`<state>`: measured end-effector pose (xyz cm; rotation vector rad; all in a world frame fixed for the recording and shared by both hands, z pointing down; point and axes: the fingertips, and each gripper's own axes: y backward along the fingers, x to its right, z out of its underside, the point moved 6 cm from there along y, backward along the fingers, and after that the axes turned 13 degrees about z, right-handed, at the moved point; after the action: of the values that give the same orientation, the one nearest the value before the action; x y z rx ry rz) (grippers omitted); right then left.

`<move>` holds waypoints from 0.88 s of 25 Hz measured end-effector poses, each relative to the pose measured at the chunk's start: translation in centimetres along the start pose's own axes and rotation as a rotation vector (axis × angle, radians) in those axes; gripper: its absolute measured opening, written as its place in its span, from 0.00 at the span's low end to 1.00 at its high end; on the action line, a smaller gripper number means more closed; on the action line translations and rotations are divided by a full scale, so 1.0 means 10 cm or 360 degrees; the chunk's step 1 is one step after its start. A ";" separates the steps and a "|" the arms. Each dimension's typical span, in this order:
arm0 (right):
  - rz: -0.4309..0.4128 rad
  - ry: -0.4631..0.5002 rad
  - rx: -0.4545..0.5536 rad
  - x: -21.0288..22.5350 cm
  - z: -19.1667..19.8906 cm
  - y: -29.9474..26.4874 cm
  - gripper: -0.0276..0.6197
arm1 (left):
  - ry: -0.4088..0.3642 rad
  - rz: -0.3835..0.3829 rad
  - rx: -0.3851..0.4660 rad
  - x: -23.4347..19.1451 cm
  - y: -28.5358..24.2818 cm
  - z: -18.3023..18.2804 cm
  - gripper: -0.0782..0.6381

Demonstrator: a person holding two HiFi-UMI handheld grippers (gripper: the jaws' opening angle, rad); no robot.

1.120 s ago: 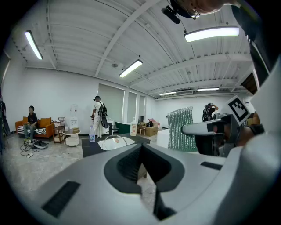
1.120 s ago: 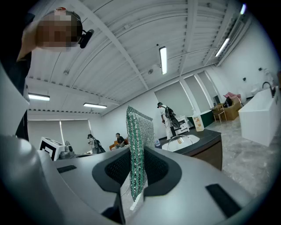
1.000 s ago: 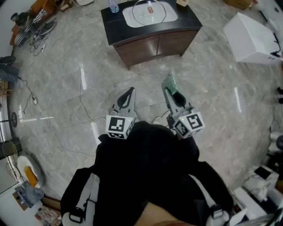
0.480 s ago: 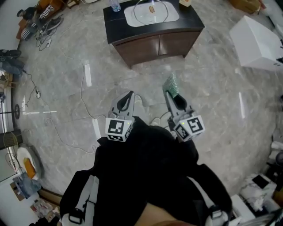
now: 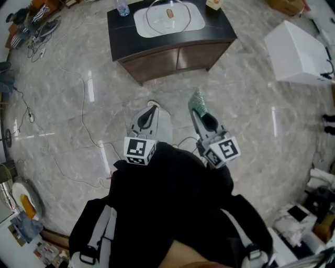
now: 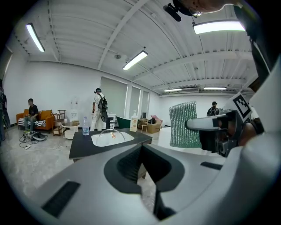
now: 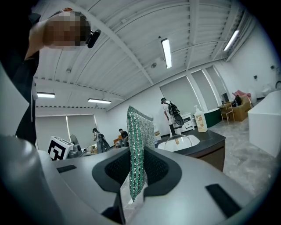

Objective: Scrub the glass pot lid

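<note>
Head view shows the scrubbing not yet begun: a wide stretch of grey marble floor point(image 5: 246, 104) lies between the person and the dark counter with a wooden cabinet front point(image 5: 157, 57) on the far side, and both grippers hang near the body, well apart from that counter. Set in the counter's top is a white basin point(image 5: 194, 20), and the clear glass pot lid with an orange knob point(image 5: 168, 13) rests in it, touched by neither tool. The right gripper point(image 5: 200, 112) has its jaws clamped on a green knitted scrubbing pad point(image 5: 198, 98), which stands upright out of them. The left gripper point(image 5: 152, 110) has its jaws pressed together with nothing between them. I judge that only the fetching of the pad is done. The approach, the steadying of the lid and all the rubbing are left. Of the other things, a large white box point(image 5: 296, 49) stands on the floor at the far right, thin cables point(image 5: 82, 118) trail over the floor on the left, off the straight line to the counter, and a clear water bottle point(image 6: 85, 129) and a white soap pump bottle point(image 6: 134, 121) stand on the counter to the left and right of the basin, near enough to be knocked while scrubbing.
</note>
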<state>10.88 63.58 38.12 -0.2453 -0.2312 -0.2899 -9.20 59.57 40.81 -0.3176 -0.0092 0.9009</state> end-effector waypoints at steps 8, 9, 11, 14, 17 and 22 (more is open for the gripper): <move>-0.0053 0.0096 -0.0005 0.29 -0.60 -1.19 0.14 | 0.0028 -0.0017 0.0060 -0.90 -0.80 -0.53 0.11; -0.0058 0.0097 -0.0025 0.32 -0.64 -1.34 0.14 | 0.0028 -0.0025 0.0066 -1.02 -0.88 -0.59 0.11; -0.0071 0.0106 -0.0048 0.35 -0.73 -1.64 0.14 | 0.0034 -0.0040 0.0072 -1.25 -1.00 -0.70 0.11; -0.0049 0.0138 -0.0087 0.35 -0.90 -2.08 0.14 | 0.0056 -0.0062 0.0074 -1.63 -1.13 -0.83 0.11; -0.0031 0.0165 -0.0099 0.37 -1.03 -2.49 0.14 | 0.0070 -0.0072 0.0074 -2.03 -1.27 -0.92 0.11; -0.0019 0.0172 -0.0109 0.42 -1.14 -3.07 0.14 | 0.0080 -0.0060 0.0098 -2.55 -1.56 -1.08 0.11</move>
<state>7.55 30.93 34.68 -0.2952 -0.1163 -0.3224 -11.57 28.00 38.04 -0.2819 0.0586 0.8541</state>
